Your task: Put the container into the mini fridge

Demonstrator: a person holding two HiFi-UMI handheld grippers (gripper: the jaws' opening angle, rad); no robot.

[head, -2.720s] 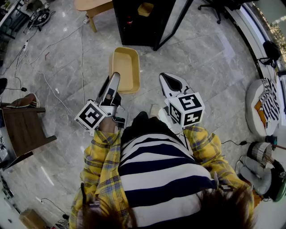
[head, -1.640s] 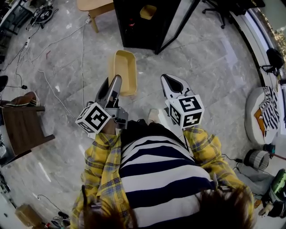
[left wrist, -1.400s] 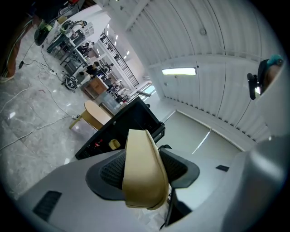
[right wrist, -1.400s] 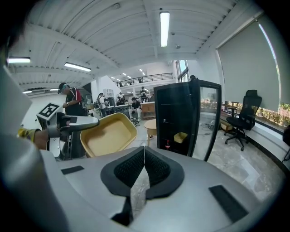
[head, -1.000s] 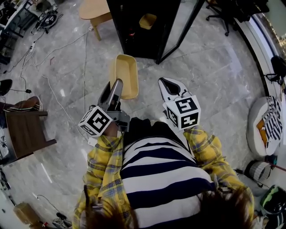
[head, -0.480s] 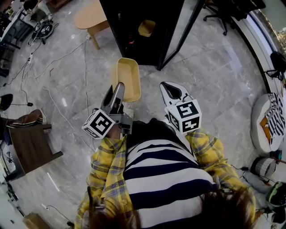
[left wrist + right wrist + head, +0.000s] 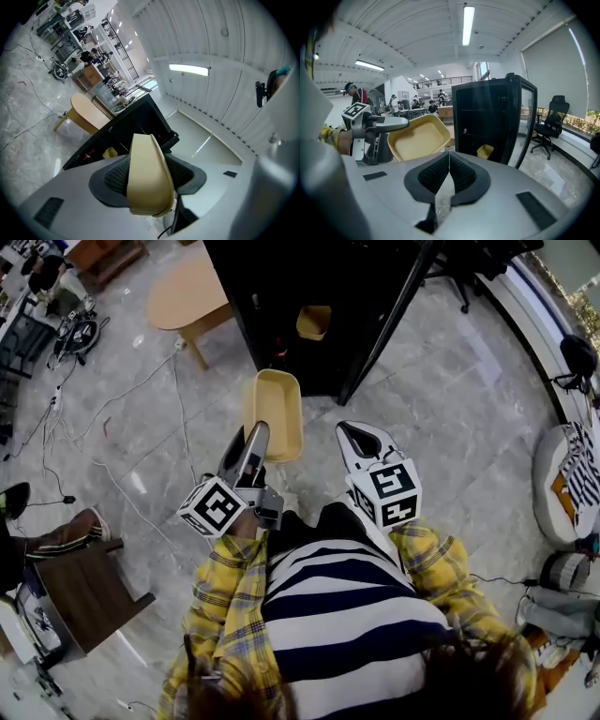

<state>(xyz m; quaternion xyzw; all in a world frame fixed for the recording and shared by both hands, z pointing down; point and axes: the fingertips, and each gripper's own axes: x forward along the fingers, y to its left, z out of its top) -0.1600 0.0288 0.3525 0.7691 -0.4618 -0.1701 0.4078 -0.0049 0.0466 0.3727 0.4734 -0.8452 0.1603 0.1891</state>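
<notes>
One short wall of the shallow yellow plastic container point(image 7: 274, 413) sits clamped in the left tool point(image 7: 251, 442); right tool point(image 7: 447, 176) pressed together, empty. Probably light, stiff, tip-prone.

wooden table point(image 7: 190, 298), office chair point(image 7: 551, 123), brown stool point(image 7: 82, 594)

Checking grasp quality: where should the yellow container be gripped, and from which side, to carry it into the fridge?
Pinch the near short wall of the yellow container, coming from the person's side, one jaw inside, one outside. It is an open tub, so only its thin wall fits the jaws; the left tool grips there, leaving the far end facing the mini fridge.
</notes>
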